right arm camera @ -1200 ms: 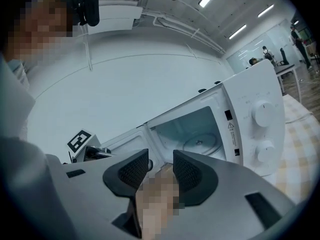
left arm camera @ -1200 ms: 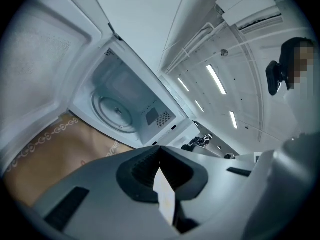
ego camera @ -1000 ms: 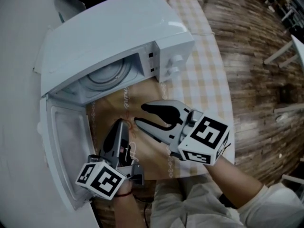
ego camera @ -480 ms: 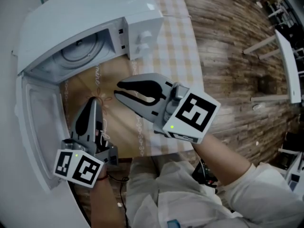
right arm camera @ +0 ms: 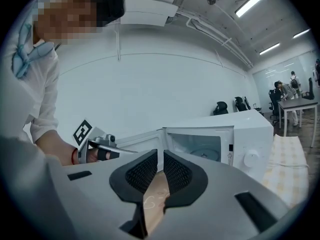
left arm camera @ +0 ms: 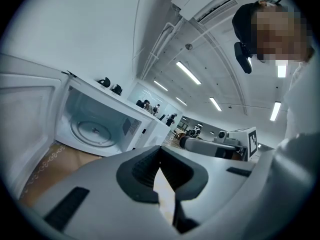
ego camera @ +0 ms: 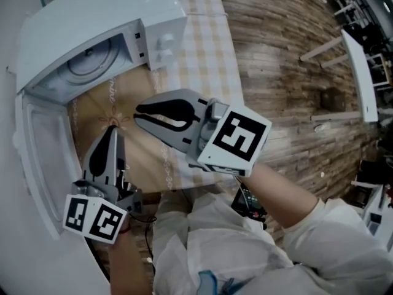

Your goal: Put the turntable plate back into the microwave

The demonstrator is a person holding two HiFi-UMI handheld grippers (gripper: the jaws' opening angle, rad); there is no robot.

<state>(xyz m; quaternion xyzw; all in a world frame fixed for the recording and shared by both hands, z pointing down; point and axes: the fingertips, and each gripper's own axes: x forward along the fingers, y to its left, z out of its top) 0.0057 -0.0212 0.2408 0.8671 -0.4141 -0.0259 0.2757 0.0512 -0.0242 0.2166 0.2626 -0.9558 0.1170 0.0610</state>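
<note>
The white microwave (ego camera: 92, 17) stands at the upper left with its door (ego camera: 37, 158) swung open to the left. The glass turntable plate (ego camera: 92, 57) lies flat inside the cavity, also seen as plate (left arm camera: 95, 131) and plate (right arm camera: 202, 153). My left gripper (ego camera: 112, 129) is shut and empty, in front of the opening, pointing toward it. My right gripper (ego camera: 140, 112) hovers just right of it; its jaws have just been closing and stand a narrow gap apart with nothing between them. Both grippers are clear of the microwave.
A brown mat (ego camera: 141, 158) lies under the grippers on a checked tablecloth (ego camera: 202, 48). Wooden floor (ego camera: 288, 72) runs along the right, with a white table edge (ego camera: 362, 72) beyond. The wall is close behind the microwave.
Both grippers have risen and drawn back a little from the microwave. The right gripper's jaws went from wide apart to nearly together. The left stayed shut.
</note>
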